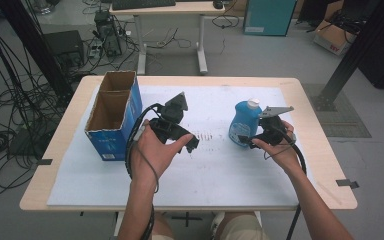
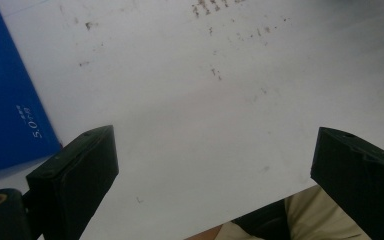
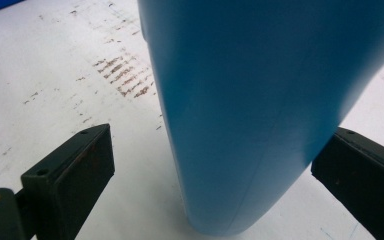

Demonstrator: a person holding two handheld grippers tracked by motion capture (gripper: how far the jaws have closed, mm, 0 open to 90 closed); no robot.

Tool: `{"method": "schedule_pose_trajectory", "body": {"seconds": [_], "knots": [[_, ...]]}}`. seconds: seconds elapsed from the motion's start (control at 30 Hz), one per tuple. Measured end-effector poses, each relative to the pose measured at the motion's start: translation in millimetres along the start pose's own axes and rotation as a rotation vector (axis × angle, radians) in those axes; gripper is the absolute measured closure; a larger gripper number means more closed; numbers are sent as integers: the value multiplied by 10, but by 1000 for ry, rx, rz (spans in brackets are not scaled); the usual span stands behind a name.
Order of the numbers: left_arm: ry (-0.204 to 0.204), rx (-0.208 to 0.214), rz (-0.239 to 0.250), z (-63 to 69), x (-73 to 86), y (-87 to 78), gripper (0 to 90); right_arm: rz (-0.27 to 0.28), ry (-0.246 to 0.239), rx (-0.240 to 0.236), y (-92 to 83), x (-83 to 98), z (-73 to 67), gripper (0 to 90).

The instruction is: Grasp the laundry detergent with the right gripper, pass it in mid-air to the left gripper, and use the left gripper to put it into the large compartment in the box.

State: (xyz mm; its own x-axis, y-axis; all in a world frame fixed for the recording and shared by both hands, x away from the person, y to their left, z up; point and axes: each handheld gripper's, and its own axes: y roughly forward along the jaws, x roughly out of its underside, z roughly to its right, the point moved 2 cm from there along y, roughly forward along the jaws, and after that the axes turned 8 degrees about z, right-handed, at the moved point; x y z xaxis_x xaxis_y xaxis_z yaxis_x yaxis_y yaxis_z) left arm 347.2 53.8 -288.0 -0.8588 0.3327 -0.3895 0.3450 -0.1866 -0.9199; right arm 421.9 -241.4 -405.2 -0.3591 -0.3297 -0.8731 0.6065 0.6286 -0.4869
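Blue bottle (image 1: 244,122) with a white cap stands upright on the white mat (image 1: 220,175), right of centre. From the high view the right gripper (image 1: 247,140) sits close against it; the right gripper view reveals the jaws apart, the bottle between them, one jaw at its side. The left gripper (image 2: 215,170) hangs with jaws wide apart over bare mat, beside the blue cardboard box (image 1: 112,115), whose open top shows from above.

Grey floor (image 1: 260,55) all around, loads of black cables (image 1: 10,100) tangled on the left, a white-legged desk (image 1: 167,10) at the back, cardboard box (image 1: 332,35) top right.
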Motion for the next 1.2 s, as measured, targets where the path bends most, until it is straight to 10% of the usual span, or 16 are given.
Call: {"method": "schedule_pose_trajectory", "body": {"seconds": [1.2], "knots": [[10, 2, -4, 13, -27, 8, 54, 58, -6, 14, 98, -7, 34, 27]]}}
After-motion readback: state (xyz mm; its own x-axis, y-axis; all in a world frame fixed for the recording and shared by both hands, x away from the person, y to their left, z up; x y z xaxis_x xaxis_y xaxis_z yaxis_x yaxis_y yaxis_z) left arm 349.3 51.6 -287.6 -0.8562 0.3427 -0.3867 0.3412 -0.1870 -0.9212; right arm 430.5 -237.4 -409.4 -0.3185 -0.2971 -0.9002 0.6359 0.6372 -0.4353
